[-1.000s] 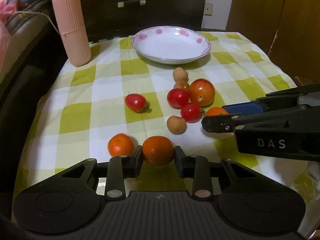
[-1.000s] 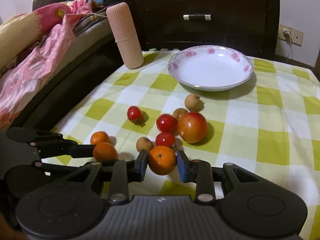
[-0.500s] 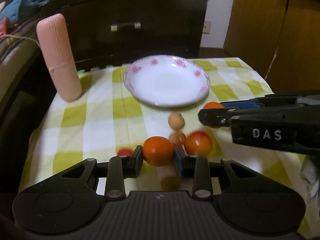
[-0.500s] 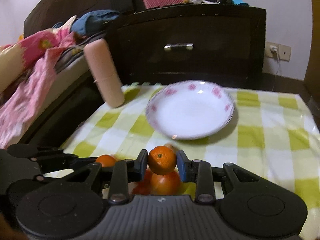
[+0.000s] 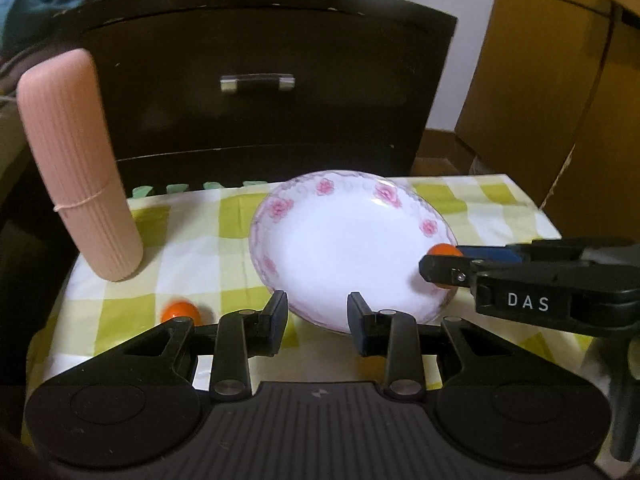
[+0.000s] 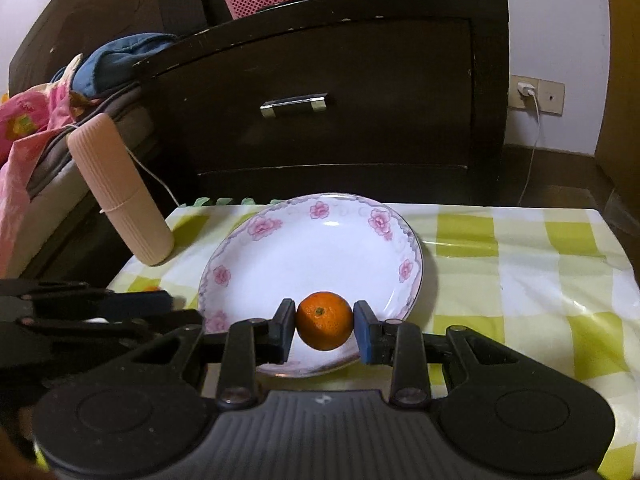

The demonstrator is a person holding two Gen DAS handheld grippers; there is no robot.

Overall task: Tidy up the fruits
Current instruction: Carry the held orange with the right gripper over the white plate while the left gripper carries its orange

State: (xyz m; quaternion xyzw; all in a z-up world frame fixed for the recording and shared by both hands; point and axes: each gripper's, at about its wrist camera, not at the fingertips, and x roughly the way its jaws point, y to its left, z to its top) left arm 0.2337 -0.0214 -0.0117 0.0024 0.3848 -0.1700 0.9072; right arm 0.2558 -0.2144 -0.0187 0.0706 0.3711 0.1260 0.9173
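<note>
1. Both grippers have come forward from the scattered fruit to the plate [image 6: 280, 264]. The orange that sat between the left gripper's fingers half a second ago is no longer there.
2. The left gripper [image 5: 318, 320] now has its jaws apart with nothing between them, only the plate's near rim showing through the gap.
3. The right gripper [image 6: 325, 326] is clamped on a mandarin [image 6: 325, 321], stem end facing the camera, held over the plate's near edge.
4. A loose orange [image 5: 180, 310] lies on the checked tablecloth [image 6: 500, 264] left of the plate, near the pink ribbed case [image 5: 76, 168].
5. Risk: releasing the mandarin this close to the rim could send it rolling off the plate, and the loose orange is probably a dropped one that could roll away across the smooth cloth.
</note>
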